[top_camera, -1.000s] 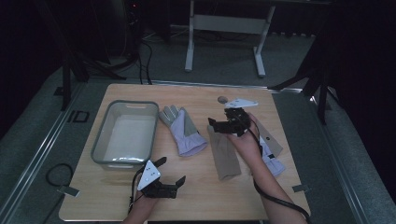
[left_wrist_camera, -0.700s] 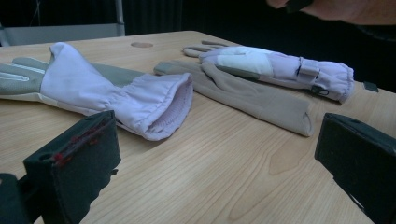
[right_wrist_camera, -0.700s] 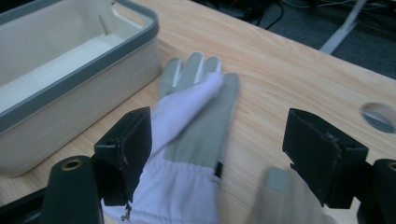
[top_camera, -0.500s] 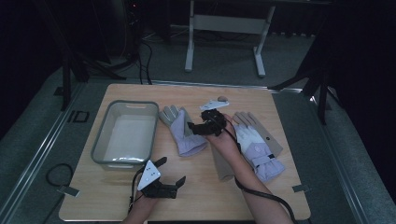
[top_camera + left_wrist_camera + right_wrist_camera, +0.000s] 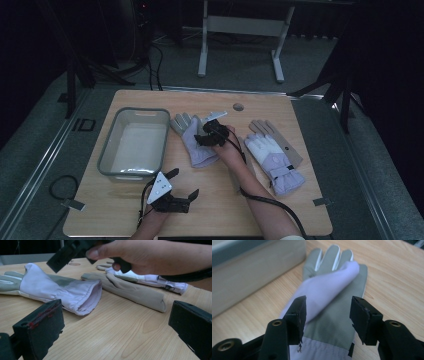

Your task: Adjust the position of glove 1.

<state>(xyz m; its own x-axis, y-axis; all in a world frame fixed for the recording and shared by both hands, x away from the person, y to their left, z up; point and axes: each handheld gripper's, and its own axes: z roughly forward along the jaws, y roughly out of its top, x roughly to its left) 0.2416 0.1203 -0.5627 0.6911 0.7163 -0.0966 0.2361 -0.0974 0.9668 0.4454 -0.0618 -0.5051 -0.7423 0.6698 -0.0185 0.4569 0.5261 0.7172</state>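
Observation:
A lilac and grey glove lies flat at the table's middle, fingers pointing away, with a lilac flap folded over its palm. My right gripper hangs low over it, aimed along it toward the fingers. Its jaws have just been closing and stand half apart, with the glove under and between them but not pinched. My left gripper rests near the front edge, open, nothing between its jaws. From there the glove's open cuff faces me. A matching glove lies to the right.
A grey bin stands on the table's left, close beside the middle glove. A flat grey glove lies under the right forearm. A small round hole marks the far side of the wooden table.
My right gripper moved left and down, from over the right glove to just above the middle glove, and its jaws narrowed. The left gripper stayed still.

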